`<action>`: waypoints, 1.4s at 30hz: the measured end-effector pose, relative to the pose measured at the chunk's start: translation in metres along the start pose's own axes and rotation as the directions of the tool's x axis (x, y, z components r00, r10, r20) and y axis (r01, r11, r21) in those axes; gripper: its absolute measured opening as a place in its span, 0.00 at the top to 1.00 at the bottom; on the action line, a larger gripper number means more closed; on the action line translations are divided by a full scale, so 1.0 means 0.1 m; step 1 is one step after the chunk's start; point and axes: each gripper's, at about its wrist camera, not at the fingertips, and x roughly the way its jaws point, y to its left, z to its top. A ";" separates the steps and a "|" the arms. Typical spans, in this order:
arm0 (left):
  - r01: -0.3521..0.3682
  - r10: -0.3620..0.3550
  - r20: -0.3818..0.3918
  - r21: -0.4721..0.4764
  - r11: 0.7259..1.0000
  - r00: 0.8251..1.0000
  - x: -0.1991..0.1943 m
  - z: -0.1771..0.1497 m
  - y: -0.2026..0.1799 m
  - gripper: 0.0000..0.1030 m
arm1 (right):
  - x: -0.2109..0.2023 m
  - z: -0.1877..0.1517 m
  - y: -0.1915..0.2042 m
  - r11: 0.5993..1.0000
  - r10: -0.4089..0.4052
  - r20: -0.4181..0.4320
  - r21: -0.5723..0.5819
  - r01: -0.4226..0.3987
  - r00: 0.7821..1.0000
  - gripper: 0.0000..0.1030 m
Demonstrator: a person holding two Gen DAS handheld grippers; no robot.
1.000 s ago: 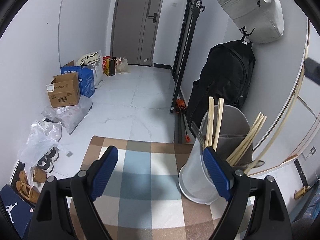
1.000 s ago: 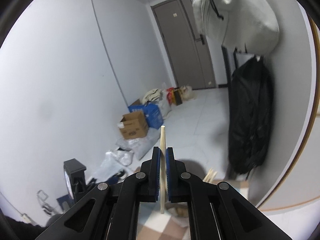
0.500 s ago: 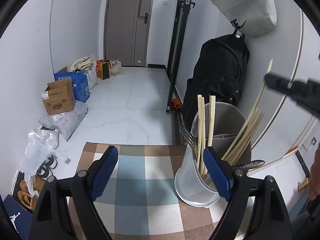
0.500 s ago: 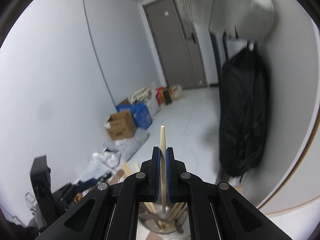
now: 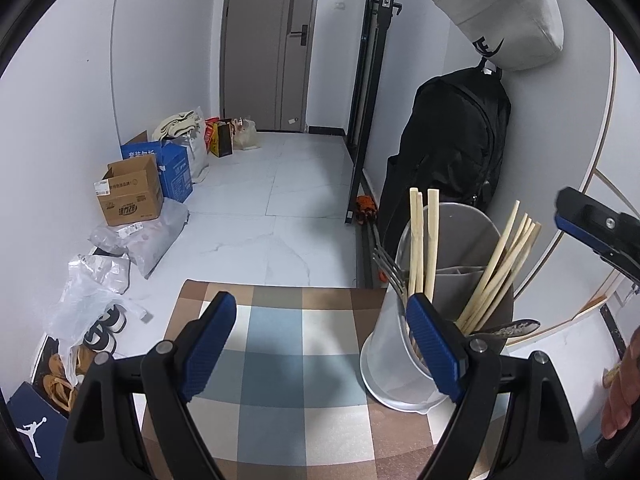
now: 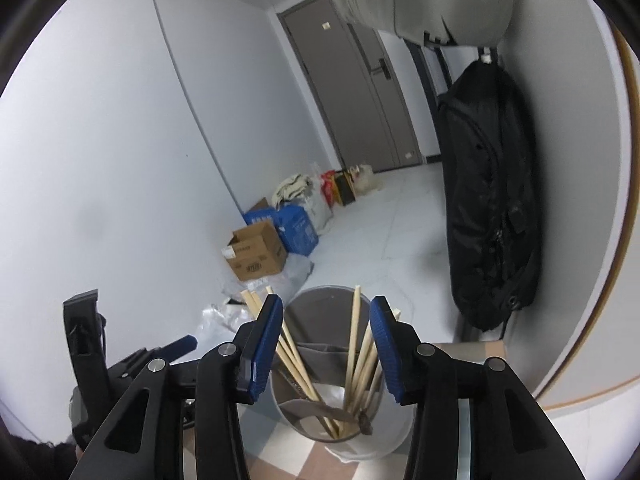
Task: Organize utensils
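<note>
Opening over the utensil holder (image 6: 344, 436) at lower centre, the right gripper (image 6: 326, 346) pinches nothing, chopsticks (image 6: 356, 344) standing loose between its blue pads. The left gripper (image 5: 320, 346) hangs spread and empty, one finger (image 5: 434, 346) masking the holder's front. A spoon-like handle (image 5: 514, 327) is hard to identify; a hand (image 5: 622, 396) is cut off at lower right.

Your left gripper (image 5: 320, 344) and right gripper (image 6: 324, 348) match: black angular arms, each carrying 2 ribbed blue pads (image 5: 208, 344), with silver round screws (image 6: 227, 349) at the pivots.
</note>
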 end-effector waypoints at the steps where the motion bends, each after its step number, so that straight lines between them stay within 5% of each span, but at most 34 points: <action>1: -0.006 0.006 0.003 0.000 1.000 1.000 -0.02 0.00 0.00 0.19 | -0.03 -0.01 0.00 1.000 -0.002 0.006 0.001 0.002 1.000 0.50; 10: -0.009 0.009 0.018 -0.013 1.000 1.000 -0.14 0.01 -0.01 0.19 | -0.36 -0.23 -0.01 0.999 -0.048 0.016 0.000 0.048 0.999 0.26; 13: -0.008 0.008 0.040 -0.003 1.000 0.999 -0.22 0.00 -0.05 0.19 | -0.52 -0.29 -0.01 0.998 -0.069 0.042 -0.009 0.069 0.997 0.08; 17: -0.008 0.007 0.067 0.015 1.000 0.998 -0.28 -0.04 -0.14 0.18 | -0.72 -0.42 0.00 0.997 -0.073 0.067 0.005 0.073 0.995 0.02; 32: -0.055 0.042 0.150 0.082 0.995 0.988 -0.51 -0.22 -0.40 0.18 | -0.93 -0.63 0.06 0.986 -0.162 0.117 -0.013 0.165 0.980 0.00; 42: -0.057 0.047 0.145 0.072 0.996 0.988 -0.54 -0.26 -0.42 0.18 | -0.96 -0.67 0.05 0.988 -0.151 0.101 -0.004 0.152 0.983 0.00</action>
